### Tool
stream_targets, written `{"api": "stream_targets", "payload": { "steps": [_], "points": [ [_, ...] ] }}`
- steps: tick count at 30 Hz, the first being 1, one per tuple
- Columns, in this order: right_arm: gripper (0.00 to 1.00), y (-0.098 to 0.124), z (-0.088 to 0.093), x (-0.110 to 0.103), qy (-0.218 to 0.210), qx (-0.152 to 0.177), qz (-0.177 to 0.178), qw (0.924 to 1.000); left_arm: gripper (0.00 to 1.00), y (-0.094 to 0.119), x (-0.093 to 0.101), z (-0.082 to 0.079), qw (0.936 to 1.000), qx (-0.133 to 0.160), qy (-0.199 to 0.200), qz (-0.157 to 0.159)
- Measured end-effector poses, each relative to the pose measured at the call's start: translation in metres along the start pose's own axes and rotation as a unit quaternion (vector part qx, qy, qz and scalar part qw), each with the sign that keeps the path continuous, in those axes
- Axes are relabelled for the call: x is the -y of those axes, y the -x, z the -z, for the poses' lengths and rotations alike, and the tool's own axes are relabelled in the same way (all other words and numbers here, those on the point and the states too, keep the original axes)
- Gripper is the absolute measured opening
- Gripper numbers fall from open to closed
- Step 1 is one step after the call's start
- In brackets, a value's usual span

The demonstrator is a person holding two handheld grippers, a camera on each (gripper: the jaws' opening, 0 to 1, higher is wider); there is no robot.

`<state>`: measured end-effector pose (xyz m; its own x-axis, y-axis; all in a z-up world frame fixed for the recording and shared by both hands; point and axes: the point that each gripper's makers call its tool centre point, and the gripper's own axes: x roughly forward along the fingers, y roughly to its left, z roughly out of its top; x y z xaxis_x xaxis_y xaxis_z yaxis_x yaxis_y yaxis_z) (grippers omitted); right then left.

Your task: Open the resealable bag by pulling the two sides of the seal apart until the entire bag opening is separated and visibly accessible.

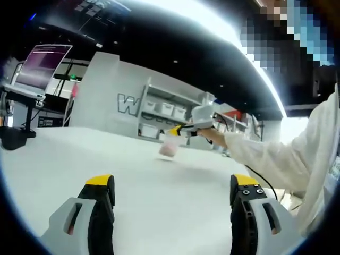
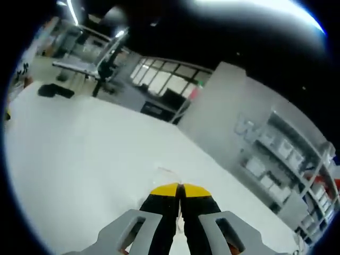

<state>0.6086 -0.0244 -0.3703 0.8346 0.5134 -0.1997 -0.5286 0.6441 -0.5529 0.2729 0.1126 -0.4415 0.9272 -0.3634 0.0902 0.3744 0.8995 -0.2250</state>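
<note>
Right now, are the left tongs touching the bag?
Apart. In the left gripper view the left tongs stand open over bare white table, while the bag hangs far ahead from the right tongs.

You see bright overhead strip lights [image 1: 212, 21] glaring white against a dark ceiling; the white counter [image 1: 159, 196] is evenly lit, the far bag [image 1: 169, 149] smeared by blur, edges bent by fisheye

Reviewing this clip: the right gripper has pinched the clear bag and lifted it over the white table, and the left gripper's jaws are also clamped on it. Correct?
Not quite. The left gripper is not on the bag: in the left gripper view its jaws stand wide apart with nothing between them, low over the white table. The rest holds: the right gripper has pinched the clear bag and holds it above the table.
</note>
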Motion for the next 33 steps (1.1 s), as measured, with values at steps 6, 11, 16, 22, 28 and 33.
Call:
{"api": "stream_targets", "payload": {
  "steps": [6, 11, 16, 22, 28, 33],
  "points": [
    [0.0, -0.013, -0.005, 0.018, -0.005, 0.001, 0.015, 0.9999, 0.88, -0.002, -0.001, 0.001, 1.0, -0.004, 0.001, 0.0],
    [0.0, -0.024, -0.003, 0.029, -0.028, -0.005, 0.024, 0.9993, 0.88, -0.004, 0.0, -0.001, 1.0, -0.001, 0.005, 0.003],
    [0.0, -0.034, 0.002, 0.032, -0.039, -0.013, 0.031, 0.9987, 0.88, -0.001, -0.005, 0.001, 1.0, -0.003, 0.007, -0.001],
    [0.0, -0.043, 0.01, 0.03, -0.064, -0.024, 0.033, 0.9972, 0.88, 0.0, -0.007, 0.0, 1.0, -0.002, 0.008, -0.004],
    [0.0, -0.05, 0.021, 0.022, -0.064, -0.039, 0.034, 0.9966, 0.88, -0.002, -0.005, 0.001, 0.9999, -0.004, 0.009, -0.002],
    [0.0, -0.053, 0.023, 0.002, -0.059, -0.038, 0.017, 0.9974, 0.88, -0.002, -0.002, -0.005, 0.9996, 0.007, 0.028, 0.007]
  ]
}}
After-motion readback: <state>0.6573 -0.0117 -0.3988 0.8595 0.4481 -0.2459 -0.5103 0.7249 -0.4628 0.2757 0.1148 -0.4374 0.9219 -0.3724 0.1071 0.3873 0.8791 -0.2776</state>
